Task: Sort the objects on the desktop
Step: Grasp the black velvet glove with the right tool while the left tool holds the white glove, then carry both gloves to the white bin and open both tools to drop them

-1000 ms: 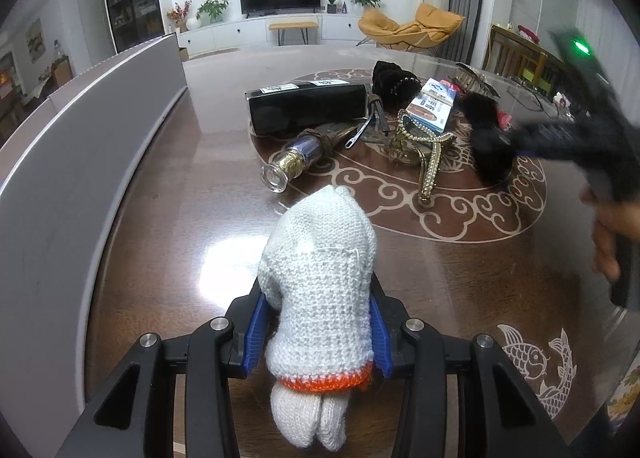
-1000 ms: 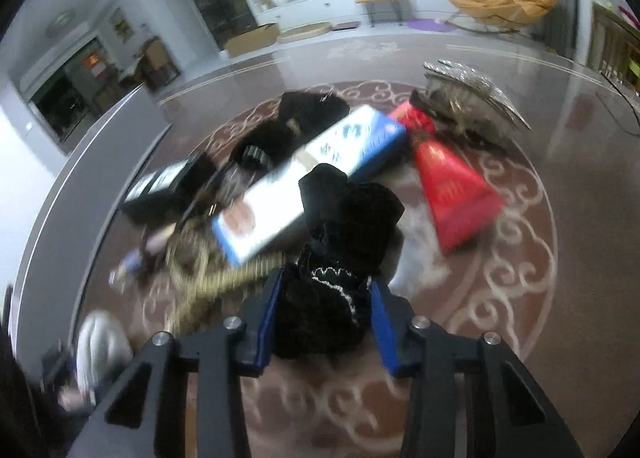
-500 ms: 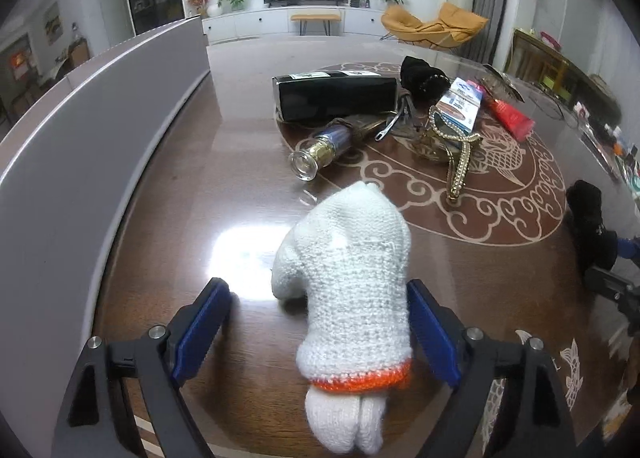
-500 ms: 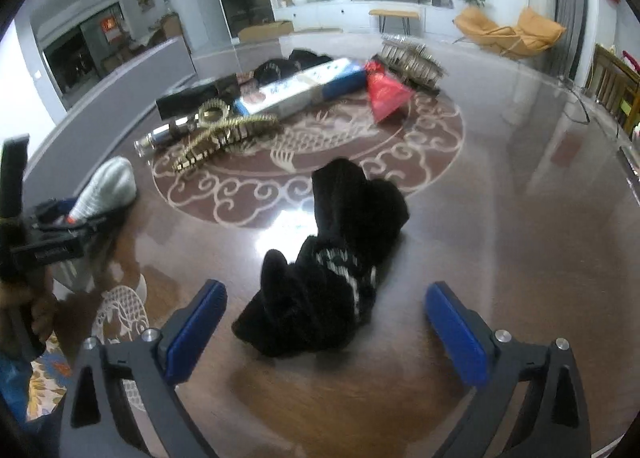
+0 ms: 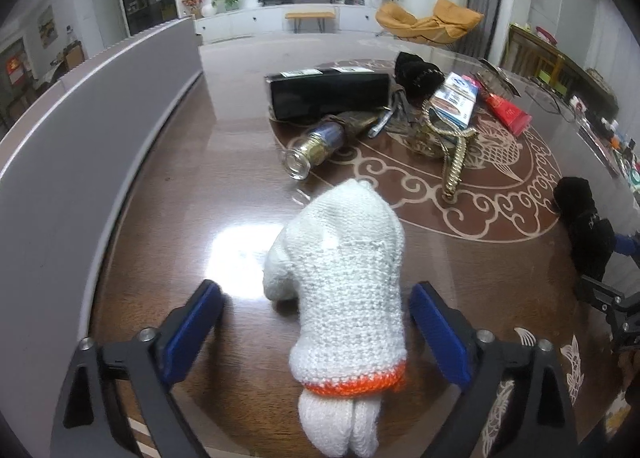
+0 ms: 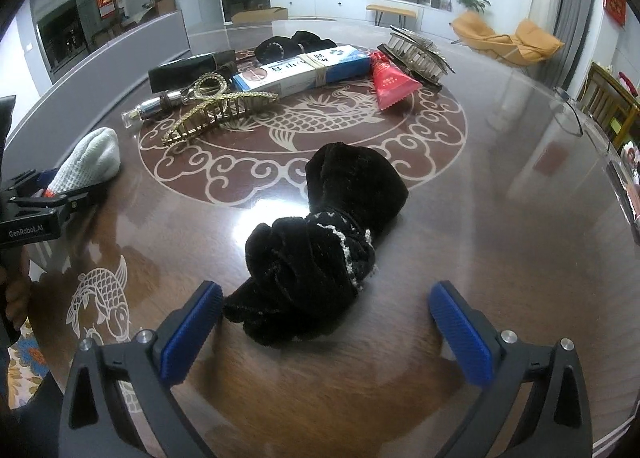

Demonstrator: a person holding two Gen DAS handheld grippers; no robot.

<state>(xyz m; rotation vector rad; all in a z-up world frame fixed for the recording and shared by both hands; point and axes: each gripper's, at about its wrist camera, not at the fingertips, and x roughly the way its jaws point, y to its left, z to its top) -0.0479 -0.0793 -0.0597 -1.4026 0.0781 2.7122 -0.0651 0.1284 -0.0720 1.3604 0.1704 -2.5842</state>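
- While its blue-padded jaws stand spread wide, the left hand-held gripper (image 5: 314,328) grasps nothing; the white knitted glove with an orange cuff band (image 5: 344,282) lies between the jaws on the dark glossy wooden surface (image 5: 180,194), touching neither pad.
- Likewise released, the right hand-held gripper (image 6: 326,322) has its jaws well apart, and the black velvet pouch with a pale trimmed edge (image 6: 324,238) rests on the surface between and just ahead of them.
- Further off, on the round fish-and-cloud inlay, a cluster of things lies close together: a black rectangular box (image 5: 328,92), a clear glass bottle with a gold band (image 5: 316,146) on its side, a gold metal hair claw (image 6: 218,110), a blue-and-white long carton (image 6: 300,72), a red flat tube (image 6: 390,80) and a large silvery comb-like clip (image 6: 418,50).
- Behind the carton sits another dark fabric bundle (image 6: 288,44), possibly a second pouch, though it is too small to tell.
- A grey curved panel (image 5: 80,130) runs along the surface's left edge.
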